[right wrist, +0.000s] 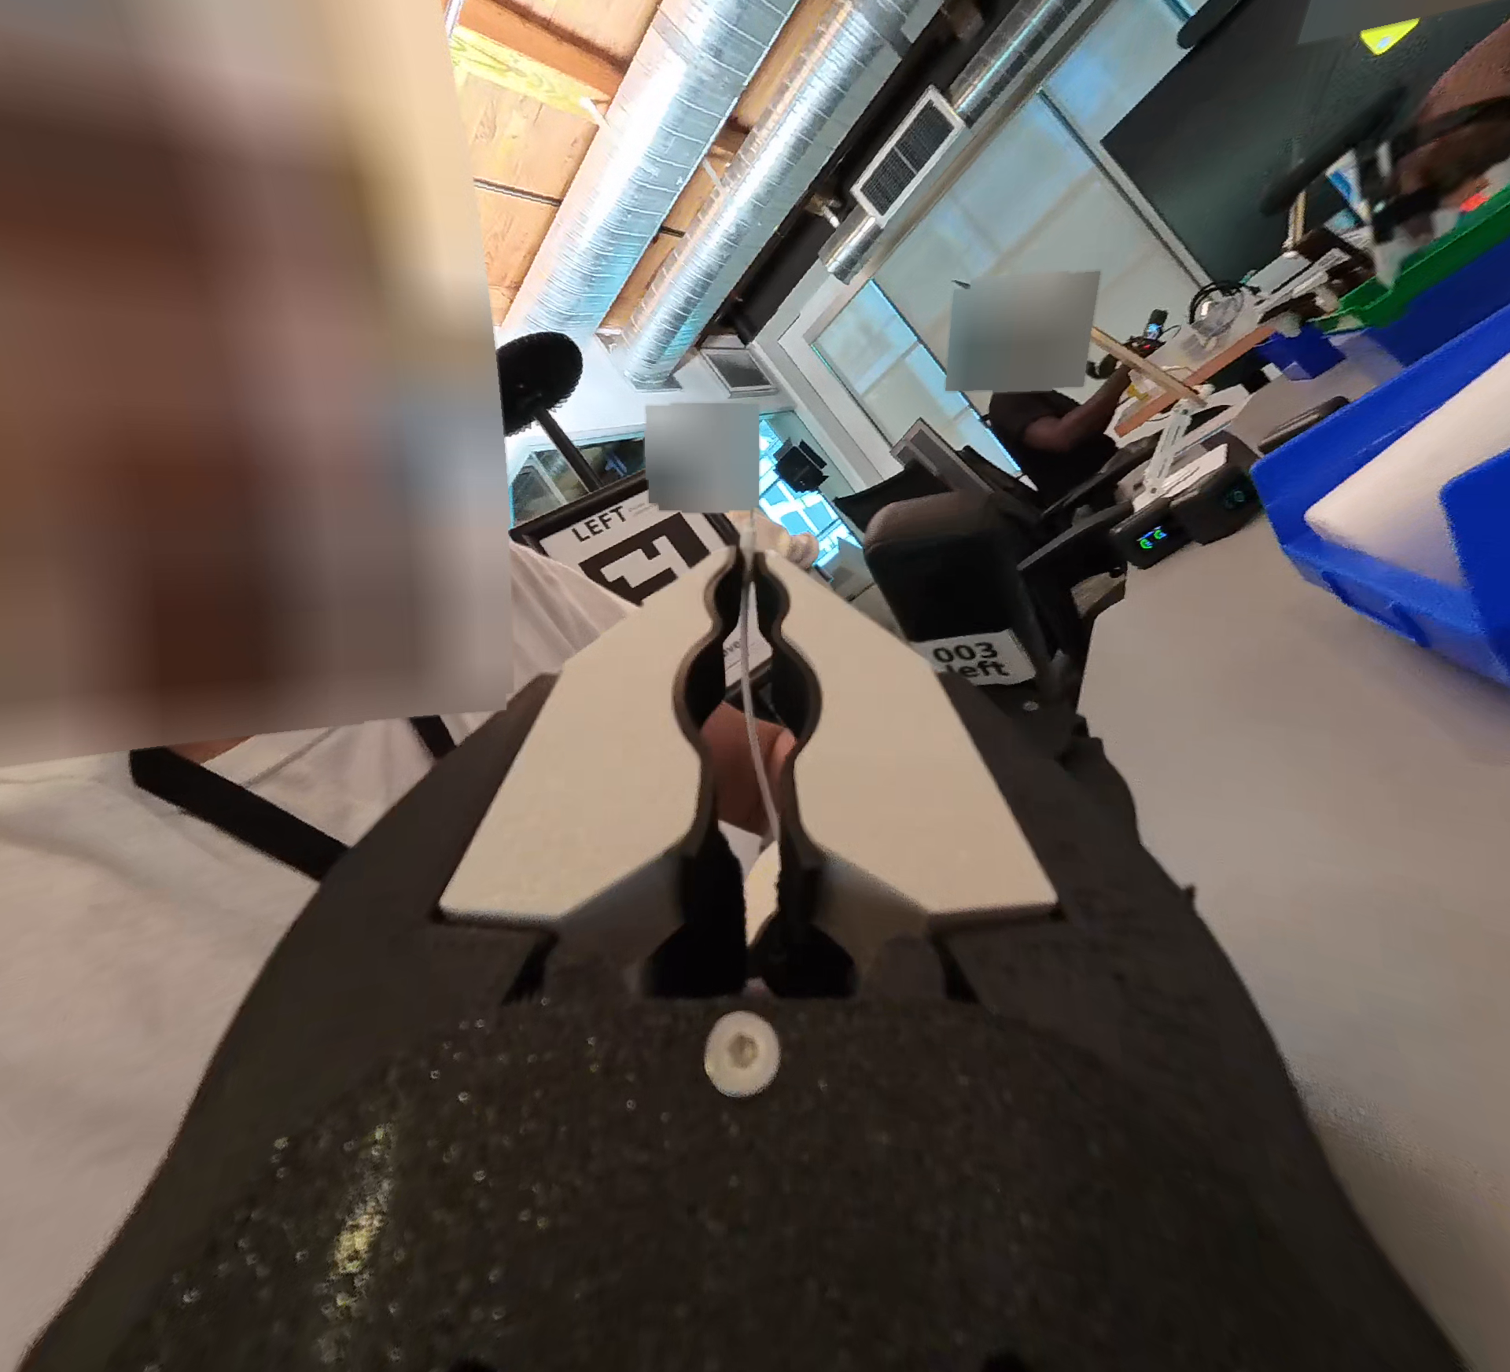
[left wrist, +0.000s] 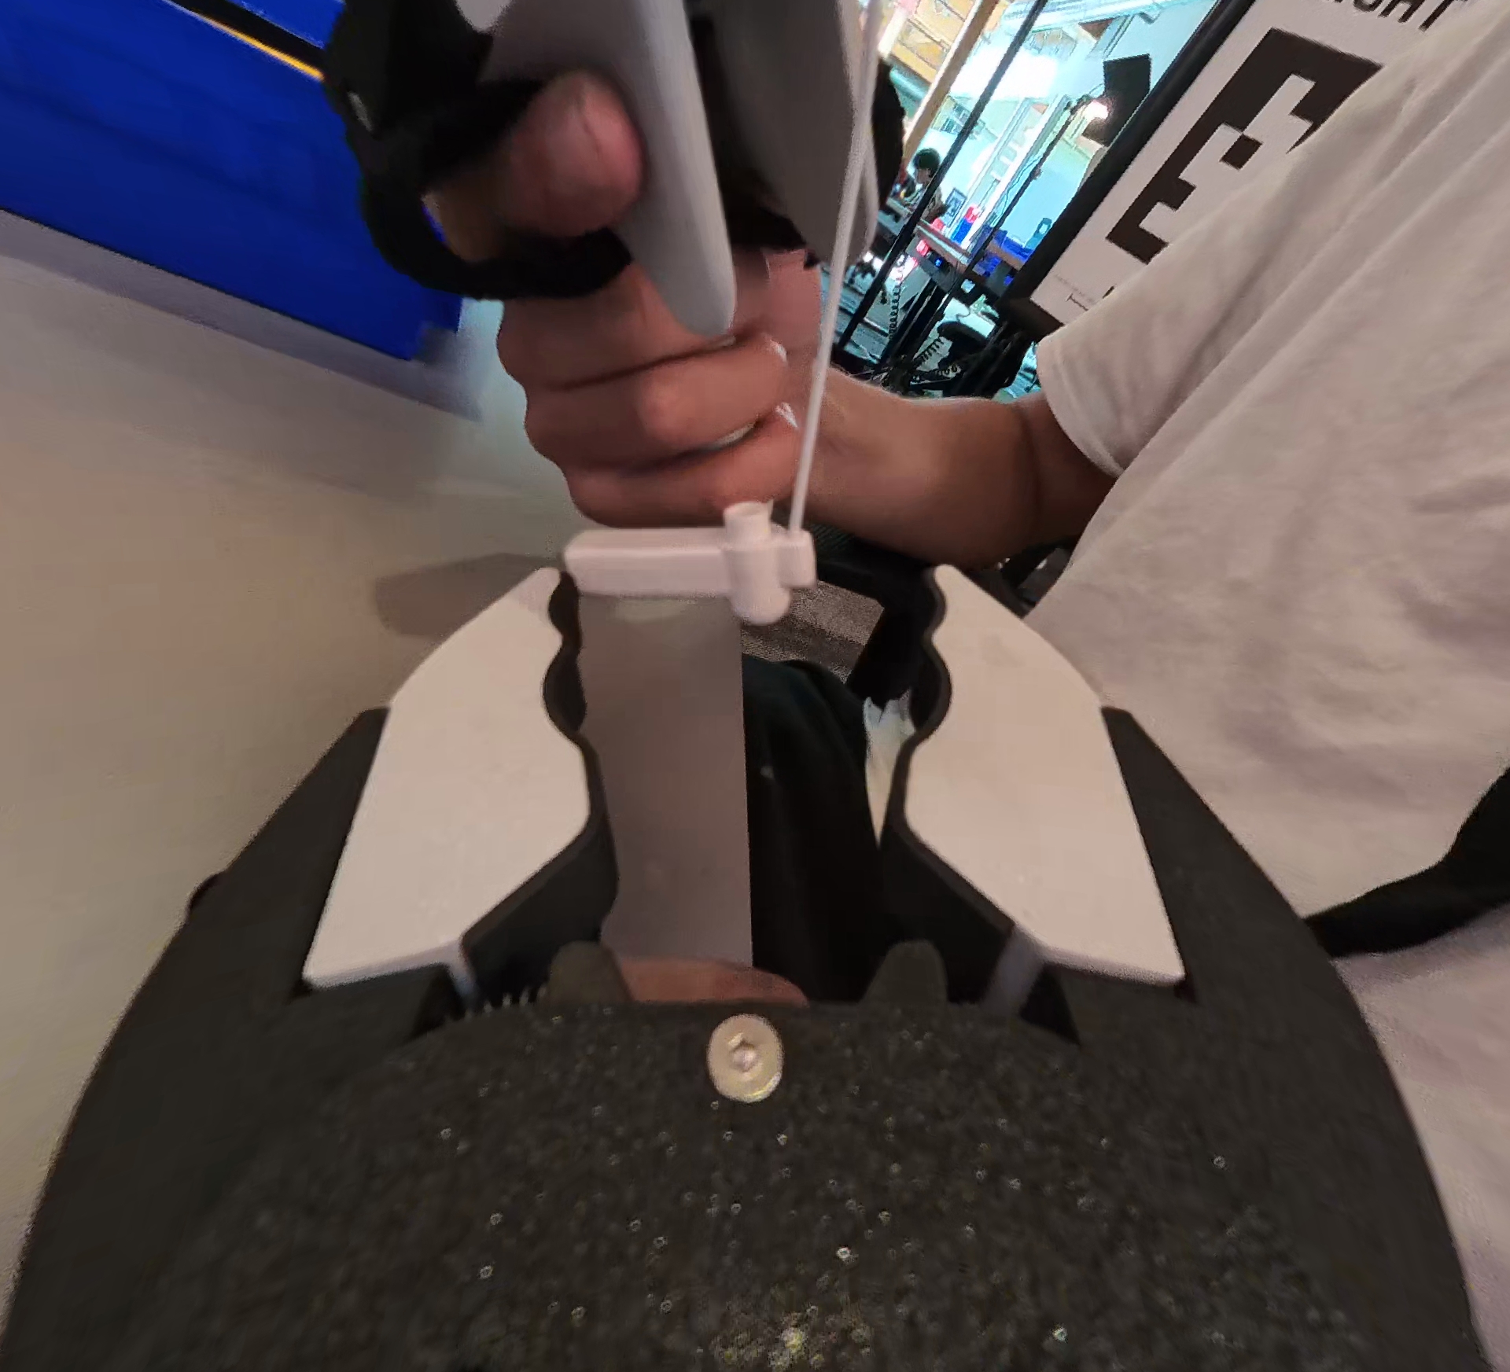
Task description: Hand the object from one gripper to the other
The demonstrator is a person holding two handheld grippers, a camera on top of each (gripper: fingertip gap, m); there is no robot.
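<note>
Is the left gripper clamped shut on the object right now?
No, the left gripper stands wide open, with the grey flat object against only one finger.

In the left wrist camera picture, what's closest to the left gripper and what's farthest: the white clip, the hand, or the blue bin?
1. White clip, right at the left gripper fingertips, on the grey strip.
2. Hand, just beyond and above the clip, holding the other gripper.
3. Blue bin, farthest, far left on the table.
</note>
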